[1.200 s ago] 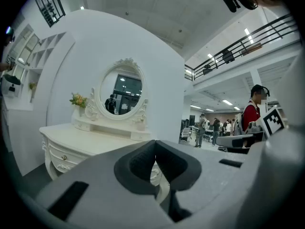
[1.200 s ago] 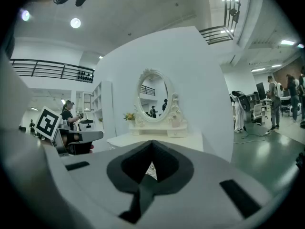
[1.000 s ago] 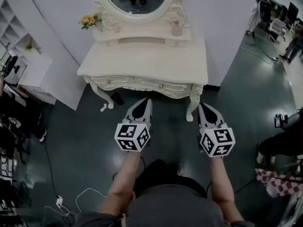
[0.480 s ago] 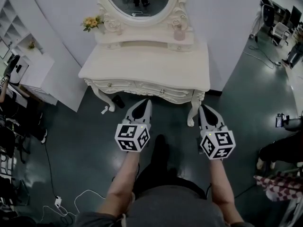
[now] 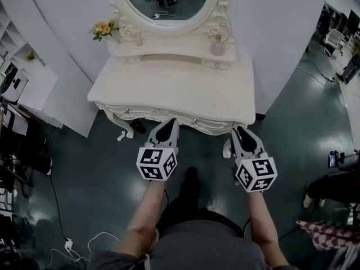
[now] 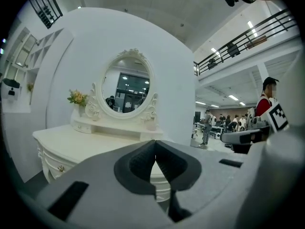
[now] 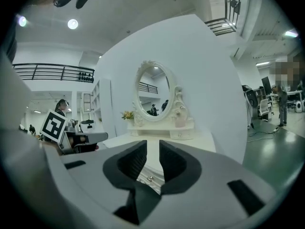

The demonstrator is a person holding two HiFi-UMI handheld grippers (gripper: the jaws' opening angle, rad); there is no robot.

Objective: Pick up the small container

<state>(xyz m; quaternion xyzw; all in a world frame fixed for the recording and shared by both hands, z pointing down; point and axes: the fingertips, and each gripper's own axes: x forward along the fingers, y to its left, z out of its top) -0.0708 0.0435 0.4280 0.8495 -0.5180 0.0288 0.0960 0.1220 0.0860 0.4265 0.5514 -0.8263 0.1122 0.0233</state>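
A small pinkish container (image 5: 217, 48) stands on the raised shelf of the white dressing table (image 5: 169, 86), at the right foot of the oval mirror (image 5: 163, 1). It also shows far off as the container (image 7: 180, 122) in the right gripper view. Both grippers hover at the table's front edge, well short of it. My left gripper (image 5: 169, 124) is shut and empty, jaws touching (image 6: 155, 143). My right gripper (image 5: 243, 133) has its jaws opening, with a narrow gap (image 7: 153, 144) and nothing between them.
Yellow flowers (image 5: 103, 27) and a glass vase (image 5: 131, 31) sit on the shelf's left end. A white shelf unit (image 5: 25, 77) stands left of the table. Cables (image 5: 70, 245) lie on the dark floor. People stand in the hall (image 6: 267, 99).
Both grippers have come forward to the table's front edge, and the table looms larger. The right gripper's jaws have parted from shut to a narrow gap.
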